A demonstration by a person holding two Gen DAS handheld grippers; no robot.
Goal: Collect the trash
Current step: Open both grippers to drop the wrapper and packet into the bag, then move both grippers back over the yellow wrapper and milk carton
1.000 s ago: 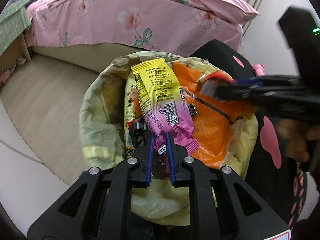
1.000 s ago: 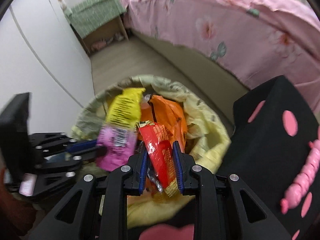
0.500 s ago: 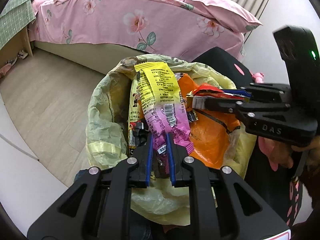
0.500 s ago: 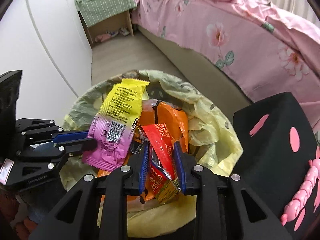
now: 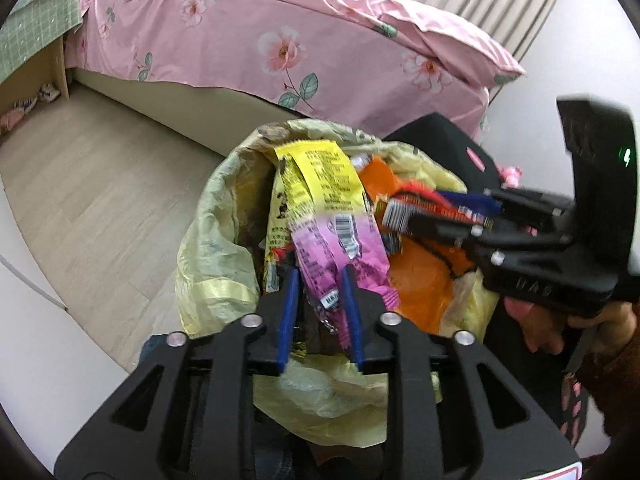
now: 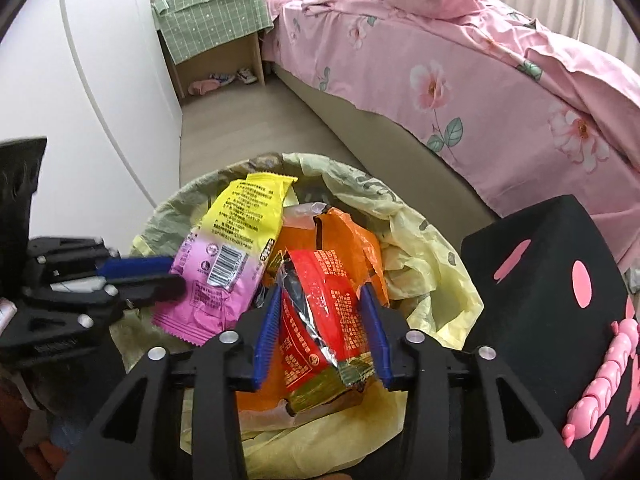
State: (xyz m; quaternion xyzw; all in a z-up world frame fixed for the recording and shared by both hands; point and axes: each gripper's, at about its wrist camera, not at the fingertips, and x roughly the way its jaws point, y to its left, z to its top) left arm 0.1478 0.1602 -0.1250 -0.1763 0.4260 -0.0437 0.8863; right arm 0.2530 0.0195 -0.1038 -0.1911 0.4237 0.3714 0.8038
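both claws point forward and down, side by side. the left claw (image 5: 320, 276) has its fingers parted slightly; the right claw (image 6: 322, 300) is spread wider.

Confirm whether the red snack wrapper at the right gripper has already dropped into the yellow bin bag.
No: the red snack wrapper sits between the right gripper's parted blue fingers, above the yellow bin bag.

Yellow upper half, magenta lower half, black print and a barcode on the snack wrapper (image 6: 232, 256). Red with foil-silver inside and a gold end on the second wrapper (image 6: 320, 320). Orange on the bag (image 6: 340, 236) beneath. Pale yellow, greenish at the far rim, on the bin liner (image 6: 424, 248). Black frames with blue pads on both tools. Pink with rose blooms and green leaves on the bedspread (image 6: 460, 64). Black with pink spots on the box (image 6: 560, 280). Green check on the cloth (image 6: 212, 20).
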